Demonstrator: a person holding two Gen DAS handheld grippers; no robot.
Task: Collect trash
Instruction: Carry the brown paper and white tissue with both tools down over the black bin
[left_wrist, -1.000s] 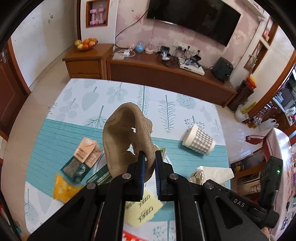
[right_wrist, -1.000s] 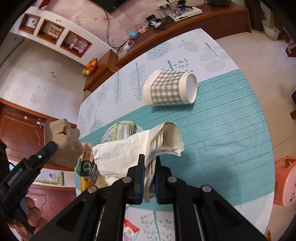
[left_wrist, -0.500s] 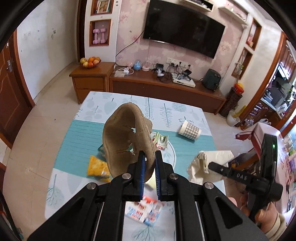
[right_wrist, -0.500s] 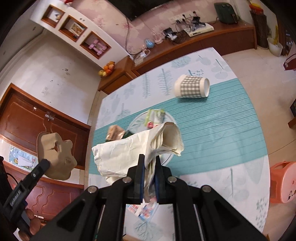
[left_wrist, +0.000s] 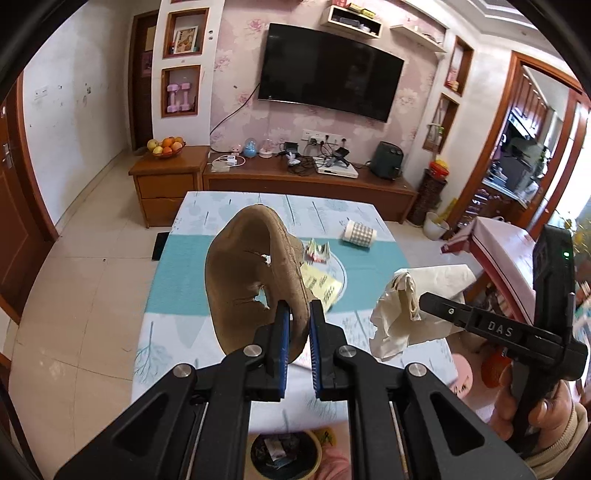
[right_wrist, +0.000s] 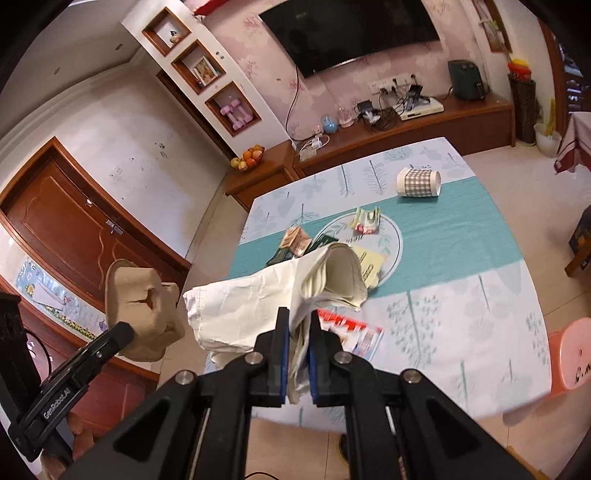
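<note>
Both grippers are clamped tight on trash and held up in the air above the near end of the table (left_wrist: 380, 266). On the left, the left gripper (left_wrist: 295, 314) pinches the lower edge of a brown, torn piece of moulded cardboard (left_wrist: 247, 280), which stands up from the blue pads. From the right wrist view the same cardboard (right_wrist: 142, 314) hangs off the table's left side, in front of a wooden door (right_wrist: 74, 229). Further right, the right gripper (right_wrist: 298, 332) grips a crumpled cream paper bag (right_wrist: 266, 295), bunched between its pads and spreading up and to the left. More trash lies on the table below: small packets (right_wrist: 295, 240), a yellow paper slip (right_wrist: 369, 262), a crumpled wrapper (right_wrist: 367, 219), a red and white leaflet (right_wrist: 354, 330) near the front edge, and at the far right a checked paper cup (right_wrist: 419, 183) on its side. A bin (left_wrist: 284, 452) with scraps in it shows at the bottom of the left wrist view, between the gripper arms.
</note>
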